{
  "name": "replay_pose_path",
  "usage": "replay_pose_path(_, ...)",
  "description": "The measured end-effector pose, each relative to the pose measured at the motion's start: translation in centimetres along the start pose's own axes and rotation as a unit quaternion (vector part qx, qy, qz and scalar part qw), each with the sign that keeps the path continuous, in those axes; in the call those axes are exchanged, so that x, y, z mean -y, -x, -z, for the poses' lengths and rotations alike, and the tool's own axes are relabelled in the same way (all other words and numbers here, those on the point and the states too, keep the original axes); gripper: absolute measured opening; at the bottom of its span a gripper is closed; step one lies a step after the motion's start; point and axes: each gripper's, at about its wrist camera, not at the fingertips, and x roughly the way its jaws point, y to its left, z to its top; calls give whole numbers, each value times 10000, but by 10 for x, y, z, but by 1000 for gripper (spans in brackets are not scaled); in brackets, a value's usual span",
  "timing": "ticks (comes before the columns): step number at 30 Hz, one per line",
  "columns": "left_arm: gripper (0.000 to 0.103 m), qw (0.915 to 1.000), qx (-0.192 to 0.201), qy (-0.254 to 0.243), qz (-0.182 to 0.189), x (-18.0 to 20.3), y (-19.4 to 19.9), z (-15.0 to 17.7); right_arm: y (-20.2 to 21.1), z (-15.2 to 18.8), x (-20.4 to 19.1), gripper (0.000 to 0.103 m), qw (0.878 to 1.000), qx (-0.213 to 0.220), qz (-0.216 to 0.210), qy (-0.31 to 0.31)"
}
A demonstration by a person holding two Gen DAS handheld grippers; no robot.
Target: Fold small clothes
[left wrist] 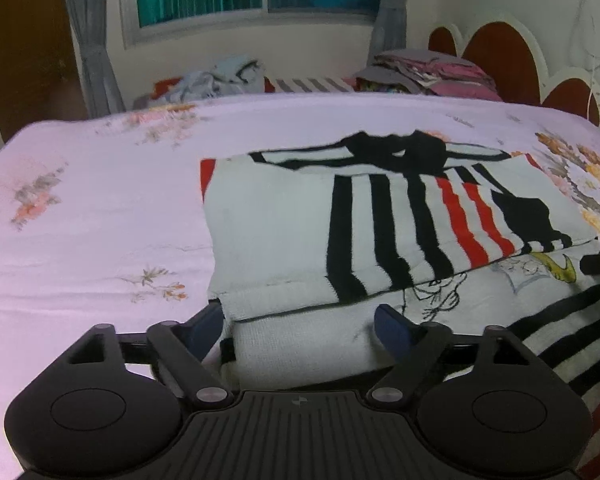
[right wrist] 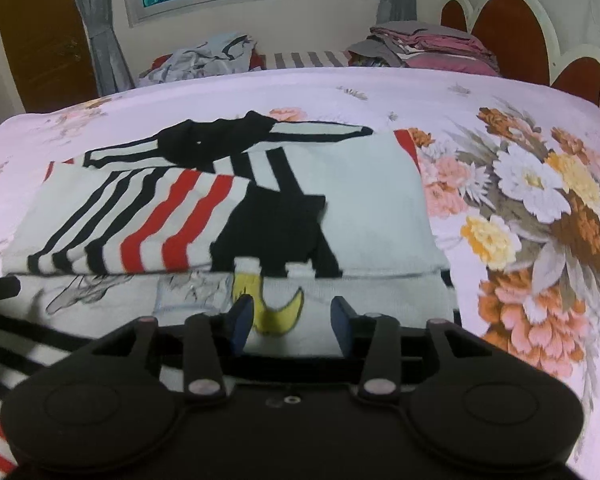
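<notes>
A white knit sweater (left wrist: 284,220) with black and red stripes lies partly folded on the bed; it also shows in the right wrist view (right wrist: 380,208). A striped sleeve is folded across its back, and a cartoon print with a yellow shape (right wrist: 280,312) shows on the near layer. My left gripper (left wrist: 300,324) is open, its fingers either side of the sweater's near left edge. My right gripper (right wrist: 292,320) is open over the near edge by the yellow shape. Neither holds cloth.
The bed has a pink floral sheet (left wrist: 80,220) with a large flower print at right (right wrist: 540,208). Stacked folded clothes (left wrist: 428,72) and a loose heap of clothes (left wrist: 212,80) lie beyond the bed. A headboard (left wrist: 500,56) stands at right.
</notes>
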Motion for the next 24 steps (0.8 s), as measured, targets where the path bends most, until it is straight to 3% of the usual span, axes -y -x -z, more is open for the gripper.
replay_pose_path(12, 83, 9997, -37, 11, -261, 17, 46, 31, 56, 33, 36, 43, 9997, 191, -101, -85)
replay_pose_path(19, 83, 9979, -317, 401, -407, -5, 85, 86, 99, 78, 77, 48, 9991, 61, -170, -378)
replay_pose_path(23, 82, 9953, -427, 854, -155, -17, 110, 122, 112, 108, 94, 48, 9974, -157, -415, -577)
replay_pose_path(24, 75, 9947, -396, 948, -87, -18, 117, 129, 114, 117, 98, 48, 9964, -214, -486, -664)
